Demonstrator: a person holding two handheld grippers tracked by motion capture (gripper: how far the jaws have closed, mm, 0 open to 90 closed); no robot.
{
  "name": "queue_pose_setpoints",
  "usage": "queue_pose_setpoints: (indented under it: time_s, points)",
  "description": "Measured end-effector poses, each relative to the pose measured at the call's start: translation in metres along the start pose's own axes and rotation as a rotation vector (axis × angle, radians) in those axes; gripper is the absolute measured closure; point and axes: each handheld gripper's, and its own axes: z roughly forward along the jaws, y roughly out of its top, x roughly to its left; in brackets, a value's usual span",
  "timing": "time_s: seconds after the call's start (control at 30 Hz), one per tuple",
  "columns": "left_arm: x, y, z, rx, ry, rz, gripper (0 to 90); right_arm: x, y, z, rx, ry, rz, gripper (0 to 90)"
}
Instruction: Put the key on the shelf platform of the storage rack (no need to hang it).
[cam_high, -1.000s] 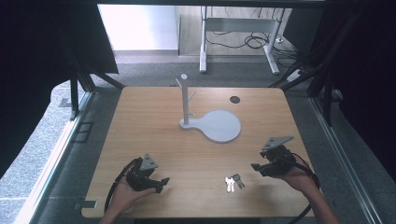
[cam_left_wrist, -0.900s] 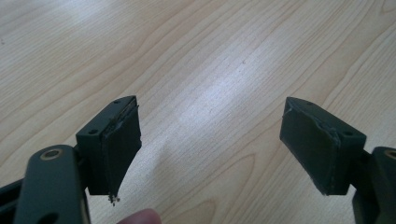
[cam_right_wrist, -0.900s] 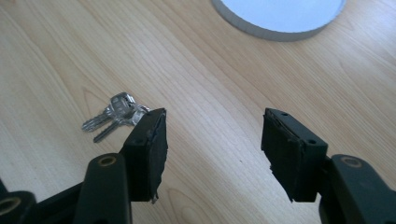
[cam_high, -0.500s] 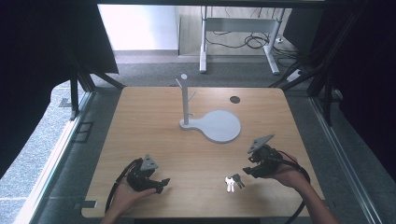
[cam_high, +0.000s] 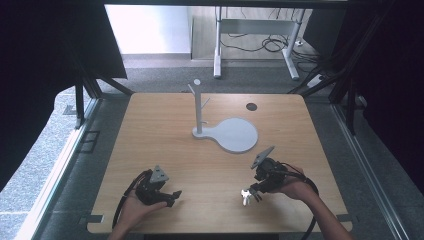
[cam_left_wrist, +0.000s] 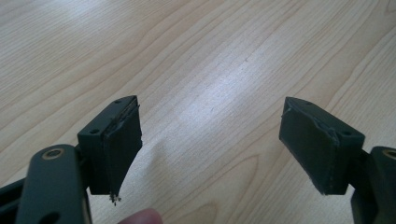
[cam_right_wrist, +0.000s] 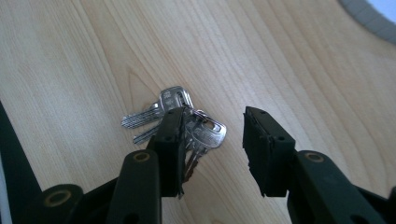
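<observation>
A small bunch of silver keys lies flat on the wooden table, near its front edge right of centre. My right gripper tilts down over it. In the right gripper view the keys lie partly under the left jaw and partly in the gap of the right gripper. Its jaws have just been closing but stand apart, and the pads do not press on the keys. My left gripper rests at the front left, open; in the left gripper view it has bare wood between its jaws.
A grey stand with short pegs rises from a round grey base plate at the table's middle back. A dark round hole sits behind it on the right. Desk legs and cables lie on the floor beyond.
My right gripper has moved left and down toward the keys and now sits over them, with its jaws narrower than before. The left gripper has not moved.
</observation>
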Motion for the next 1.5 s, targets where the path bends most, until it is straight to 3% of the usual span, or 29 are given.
queue_pose_setpoints:
  time_s: [0.73, 1.0, 1.3, 1.33, 1.5]
  points:
    - [-0.001, 0.0, 0.0, 0.003, -0.002, 0.002, 21.3, 0.002, 0.011, 0.032, 0.101, 0.063, -0.093, 71.6]
    - [0.001, -0.001, 0.0, 0.0, -0.002, -0.004, 21.3, -0.001, 0.012, 0.036, 0.111, 0.088, -0.101, 83.0]
    - [0.002, -0.001, 0.0, 0.004, 0.002, -0.005, 21.4, 0.0, 0.013, 0.035, 0.125, 0.086, -0.11, 88.8]
    - [0.002, -0.001, 0.001, 0.005, 0.002, -0.005, 21.3, 0.0, 0.013, 0.034, 0.128, 0.086, -0.09, 88.5]
    - [0.002, -0.001, 0.0, 0.001, 0.004, -0.007, 21.3, -0.001, 0.013, 0.034, 0.135, 0.077, -0.079, 89.1]
